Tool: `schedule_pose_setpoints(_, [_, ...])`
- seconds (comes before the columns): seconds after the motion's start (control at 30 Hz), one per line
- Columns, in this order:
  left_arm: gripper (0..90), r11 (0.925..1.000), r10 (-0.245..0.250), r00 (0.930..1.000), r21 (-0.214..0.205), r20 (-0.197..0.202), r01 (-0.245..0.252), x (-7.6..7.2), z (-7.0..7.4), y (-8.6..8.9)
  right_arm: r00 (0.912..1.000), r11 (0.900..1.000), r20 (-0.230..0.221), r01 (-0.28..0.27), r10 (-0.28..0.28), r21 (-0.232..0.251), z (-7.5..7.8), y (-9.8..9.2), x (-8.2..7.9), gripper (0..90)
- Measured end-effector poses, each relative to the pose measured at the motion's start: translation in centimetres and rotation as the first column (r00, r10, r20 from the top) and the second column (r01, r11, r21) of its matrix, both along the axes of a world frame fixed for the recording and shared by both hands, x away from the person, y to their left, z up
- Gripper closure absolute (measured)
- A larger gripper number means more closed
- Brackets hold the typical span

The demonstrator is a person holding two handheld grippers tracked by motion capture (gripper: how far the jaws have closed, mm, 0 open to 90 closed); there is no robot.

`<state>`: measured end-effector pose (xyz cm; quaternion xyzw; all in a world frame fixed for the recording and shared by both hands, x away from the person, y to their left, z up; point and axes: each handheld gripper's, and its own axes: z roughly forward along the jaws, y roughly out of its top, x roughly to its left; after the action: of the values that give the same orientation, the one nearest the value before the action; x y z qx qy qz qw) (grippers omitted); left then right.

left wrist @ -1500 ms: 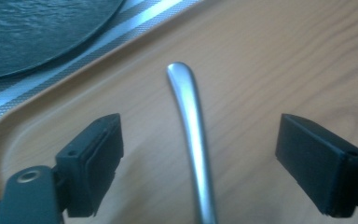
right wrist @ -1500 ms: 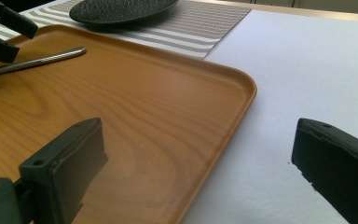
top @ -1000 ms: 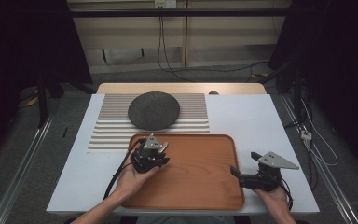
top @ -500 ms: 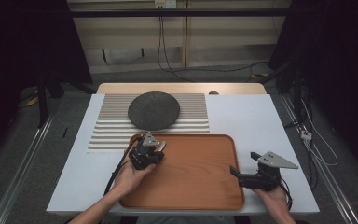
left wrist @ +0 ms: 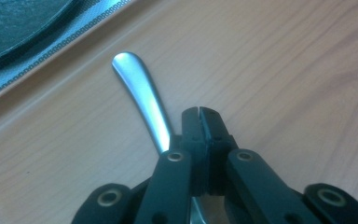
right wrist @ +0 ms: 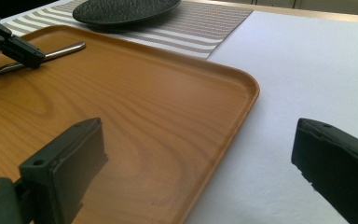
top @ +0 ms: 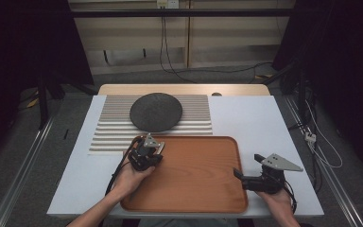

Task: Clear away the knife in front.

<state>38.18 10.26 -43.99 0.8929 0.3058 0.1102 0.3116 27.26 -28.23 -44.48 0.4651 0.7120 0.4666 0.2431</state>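
One metal utensil handle (left wrist: 142, 100) lay on the wooden tray (top: 203, 189), near the tray's far left corner, its rounded end pointing toward the rim; the working end was hidden under the jaws, so I could not tell whether it was a spoon, fork or knife. In the right gripper view the same handle (right wrist: 60, 50) showed lying flat on the wood. The left hand-held gripper (left wrist: 199, 123) had its jaws pressed together, having just been closing; in the left gripper view the tips met with barely a slit between them, just beside the handle, which ran along and under the left jaw. Whether the pads pinched the metal lower down could not be made out. In the high view that left hand-held gripper (top: 147, 153) sat over the tray's far left corner, held by the person's left hand (top: 131, 176).

Beyond the tray's far edge a dark round plate (top: 156, 111) rested on a striped mat (top: 196, 118), close to the utensil. The right hand-held gripper (right wrist: 200, 158) had its jaws spread wide, straddling the tray's right rim with one jaw over the wood and the other over the white surface (top: 260, 118), gripping nothing. In the high view it (top: 240, 175) stood at the tray's right edge, well apart from the utensil.
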Motion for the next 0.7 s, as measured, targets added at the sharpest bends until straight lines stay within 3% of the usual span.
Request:
schedule_pose_setpoints(0.07, [89.8, 0.9998, -0.011, 0.9998, -0.015, -0.015, 0.010, 0.1, 0.0, 0.1, 1.0000, 1.0000, 0.000, 0.001, -0.001, 0.001, 0.0, 0.0, 0.0, 2.6])
schedule_pose_setpoints(0.7, [90.0, 1.0000, 0.008, 0.9997, 0.004, -0.022, -0.008, 0.1, 0.2, 1.1, 1.0000, 1.0000, -0.001, 0.001, -0.001, 0.001, 0.0, 0.0, 0.0, 2.6])
